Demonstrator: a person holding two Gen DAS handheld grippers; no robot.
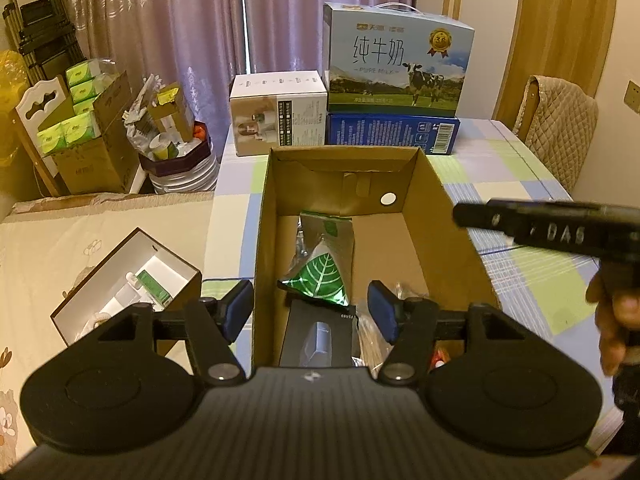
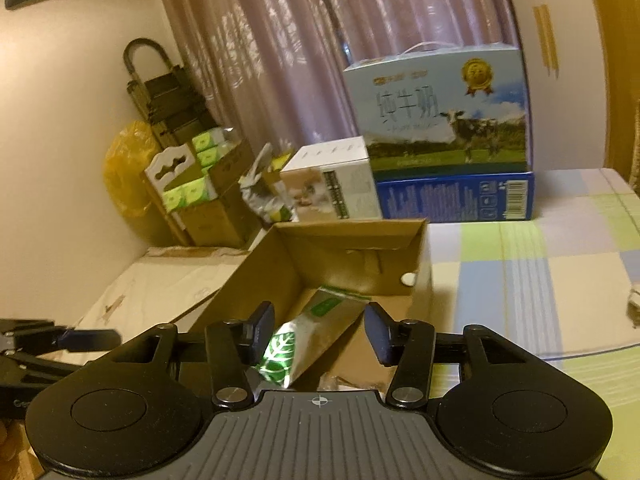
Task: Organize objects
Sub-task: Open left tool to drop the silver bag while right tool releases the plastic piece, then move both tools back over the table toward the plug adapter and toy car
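An open cardboard box (image 1: pixel 432 200) stands on the checked tablecloth. In it lie a silver pouch with a green leaf print (image 1: pixel 320 276), a black box (image 1: pixel 316 340) and a clear bag of sticks (image 1: pixel 372 340). My left gripper (image 1: pixel 310 310) is open at the box's near end, its left finger outside the left wall and its right finger inside. My right gripper (image 2: pixel 319 334) is open over the box, with the pouch (image 2: pixel 304 336) lying slanted between its pads, not pressed. In the left wrist view the right gripper (image 1: pixel 540 224) reaches in from the right, a hand (image 1: pixel 612 320) behind it.
Behind the box stand a white carton (image 1: pixel 280 116) and a milk carton (image 1: pixel 400 60) on a blue box (image 1: pixel 392 134). A small open box of tubes (image 1: pixel 132 280) lies on the beige cover to the left. A padded chair (image 1: pixel 560 132) is at the right, tissue cartons (image 1: pixel 88 120) at the far left.
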